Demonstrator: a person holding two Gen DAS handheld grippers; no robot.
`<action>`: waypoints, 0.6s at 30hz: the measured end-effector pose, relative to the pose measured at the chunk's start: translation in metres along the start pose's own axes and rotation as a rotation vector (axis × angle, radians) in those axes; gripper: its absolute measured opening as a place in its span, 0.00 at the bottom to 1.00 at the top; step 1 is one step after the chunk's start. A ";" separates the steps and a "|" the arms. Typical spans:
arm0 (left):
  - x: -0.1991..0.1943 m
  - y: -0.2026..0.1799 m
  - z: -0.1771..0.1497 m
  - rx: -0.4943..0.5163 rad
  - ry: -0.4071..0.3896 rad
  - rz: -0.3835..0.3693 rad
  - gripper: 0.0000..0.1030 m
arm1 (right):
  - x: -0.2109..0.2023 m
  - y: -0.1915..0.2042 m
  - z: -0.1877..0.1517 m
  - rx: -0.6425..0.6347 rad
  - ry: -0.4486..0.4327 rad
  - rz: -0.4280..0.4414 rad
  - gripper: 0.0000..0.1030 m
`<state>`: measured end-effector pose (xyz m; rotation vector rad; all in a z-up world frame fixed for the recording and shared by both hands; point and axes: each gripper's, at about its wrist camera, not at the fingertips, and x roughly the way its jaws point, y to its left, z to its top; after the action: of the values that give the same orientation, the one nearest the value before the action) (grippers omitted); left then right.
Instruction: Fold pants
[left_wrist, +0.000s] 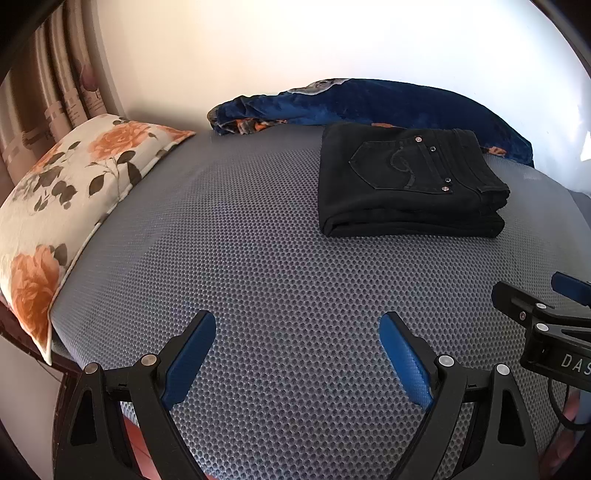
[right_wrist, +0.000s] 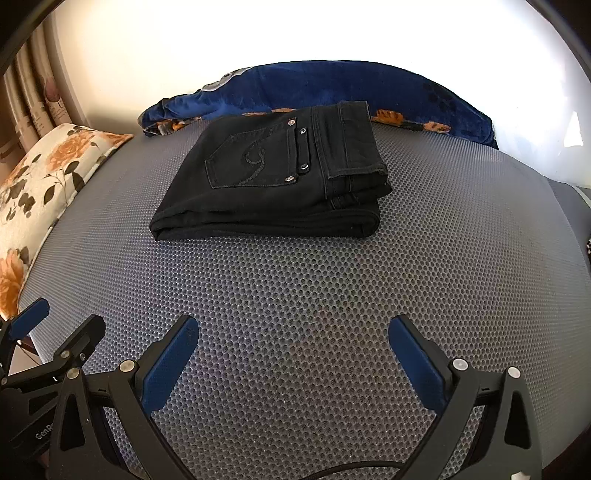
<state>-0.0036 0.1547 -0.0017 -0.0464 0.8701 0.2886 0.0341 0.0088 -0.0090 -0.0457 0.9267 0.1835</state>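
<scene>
A pair of black pants (right_wrist: 273, 177) is lying folded into a compact, squared bundle on a bed's grey mesh mattress (right_wrist: 314, 314), its back pocket facing up and its long axis running left to right, with the waistband end pointing right and slightly away from the person. Both tongs are hanging low over the near edge of the mattress, well apart from the bundle and touching nothing: the right tongs (right_wrist: 293, 363) are spreading wide and empty with the bundle lying almost straight ahead, while the left tongs (left_wrist: 297, 360), equally wide and empty, are facing bare mattress with the pants (left_wrist: 406, 181) sitting ahead and off to the right. By that geometry the right tongs appear the better aligned, and probably the nearer, for any last touch, though the fold is looking finished and the task seems essentially done. The left wrist view is showing more of the floral pillow (left_wrist: 66, 206) and the striped curtain (left_wrist: 51, 96) beyond it, plus the neighbouring tongs edging in at right; the right wrist view is giving the clearer look at the stacked layers along the bundle's near edge and at the blue blanket (right_wrist: 369, 88) bunched against the wall behind it.
</scene>
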 end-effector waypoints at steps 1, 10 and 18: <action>0.000 0.000 0.000 0.000 0.000 0.001 0.88 | 0.000 0.000 0.000 0.001 0.000 0.000 0.99; 0.002 -0.001 0.000 0.006 0.010 -0.005 0.88 | 0.002 -0.003 0.000 0.009 0.003 0.000 0.99; 0.006 0.000 0.001 0.006 0.017 -0.013 0.88 | 0.003 -0.004 0.000 0.011 0.007 -0.001 0.99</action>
<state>0.0004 0.1565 -0.0057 -0.0491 0.8868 0.2740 0.0368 0.0058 -0.0114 -0.0372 0.9343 0.1775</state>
